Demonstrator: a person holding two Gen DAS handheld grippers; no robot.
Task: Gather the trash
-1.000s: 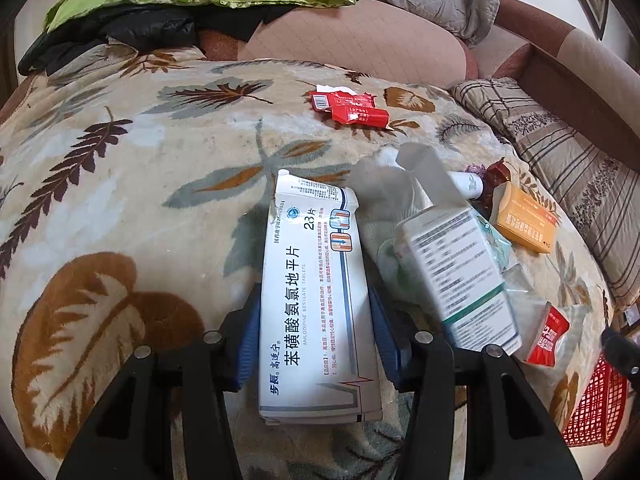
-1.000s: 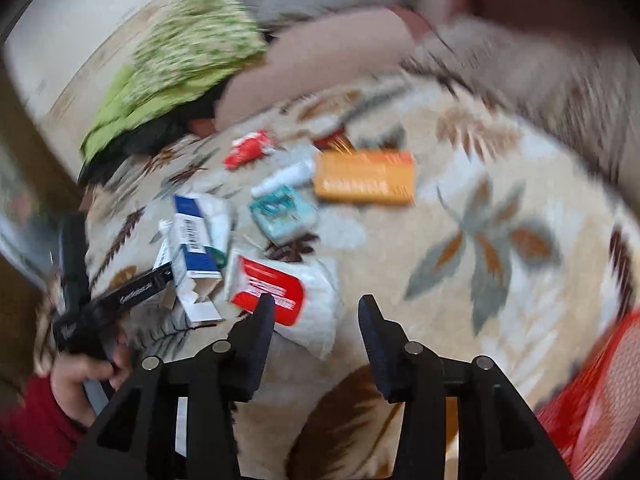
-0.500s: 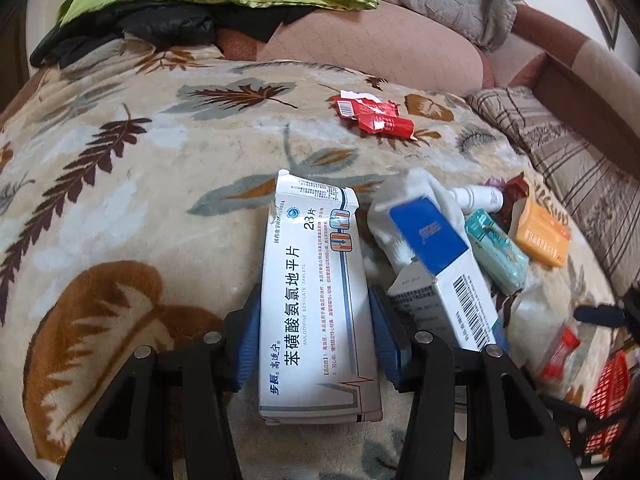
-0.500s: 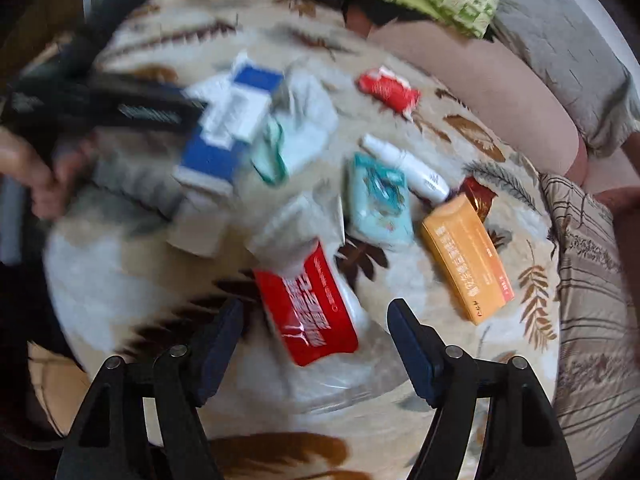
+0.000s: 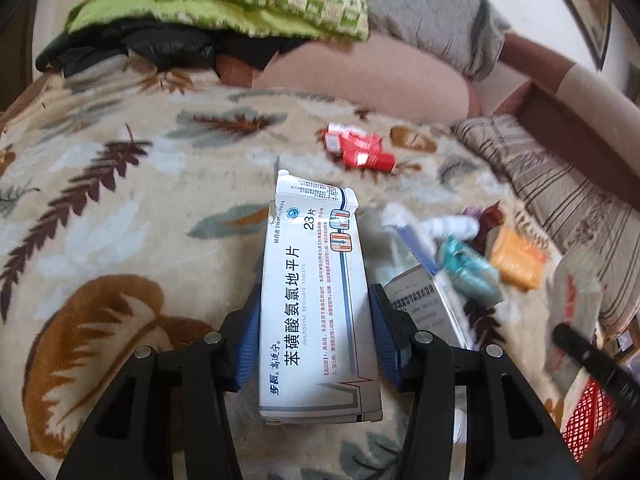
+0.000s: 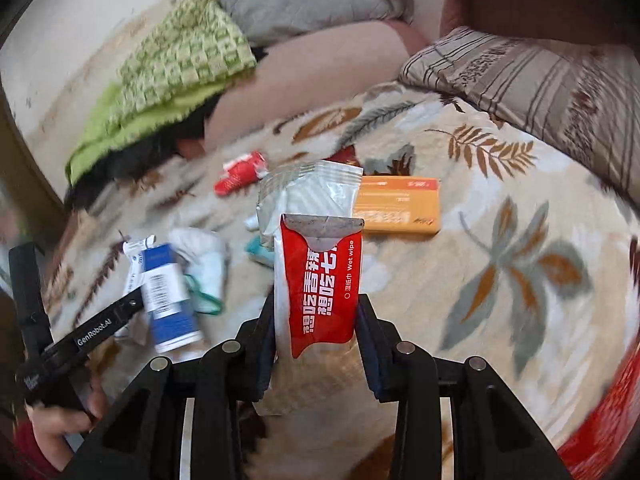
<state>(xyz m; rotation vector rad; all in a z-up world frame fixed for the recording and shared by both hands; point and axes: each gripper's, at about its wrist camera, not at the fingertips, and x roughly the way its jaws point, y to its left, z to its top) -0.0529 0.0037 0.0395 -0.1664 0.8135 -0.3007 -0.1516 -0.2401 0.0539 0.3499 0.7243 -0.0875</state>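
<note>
Trash lies scattered on a cream leaf-patterned blanket [image 5: 120, 208]: a flat orange cardboard box [image 6: 396, 206], a crumpled red wrapper [image 5: 360, 150], a blue and white carton [image 6: 168, 292]. The left gripper [image 5: 314, 332] has its fingers closed on a long white cardboard medicine box [image 5: 316, 300], raised above the blanket. The right gripper [image 6: 316, 334] has its fingers clamped on a red and silver wet-wipe packet [image 6: 320, 276], with a red mesh basket [image 6: 600, 432] at lower right.
</note>
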